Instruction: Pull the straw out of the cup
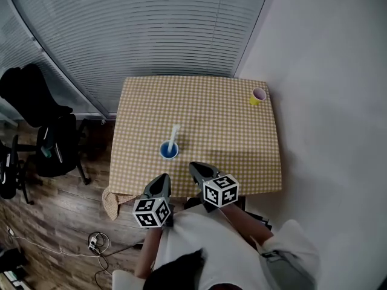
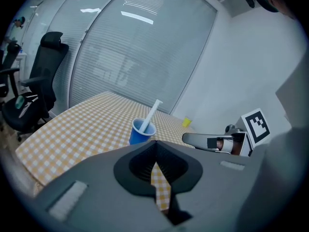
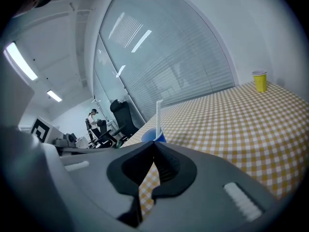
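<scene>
**Checked table set, straw not yet touched**

Yellow-and-white checked cloth covers the table [image 1: 242,156], which stands before a wall of grey blinds [image 1: 151,29], with a black office chair [image 1: 42,119] off at 9 o'clock.

The blue cup [image 1: 169,150] stands upright at about 8 o'clock from the table's middle, near the front edge. The white straw [image 1: 174,135] sits in it, its free end leaning toward 12 o'clock. A yellow cup [image 1: 258,95] stands well apart at the far corner, at 2 o'clock.

Nothing of the task looks done. The straw is fully seated and neither tool touches it or the cup. The left gripper [image 1: 161,181] hangs at 6 o'clock from the blue cup, just off the table's front edge. The right gripper [image 1: 196,169] is at 4 o'clock from the cup, over the edge. Each gripper's own view shows its jaws clenched tip to tip with nothing between them.

What seems left is the whole job: opening a jaw pair, closing on the straw, perhaps steadying the cup, and drawing the straw up and out.

No brand, label or legible writing shows, only black-and-white square markers on the gripper cubes.
</scene>
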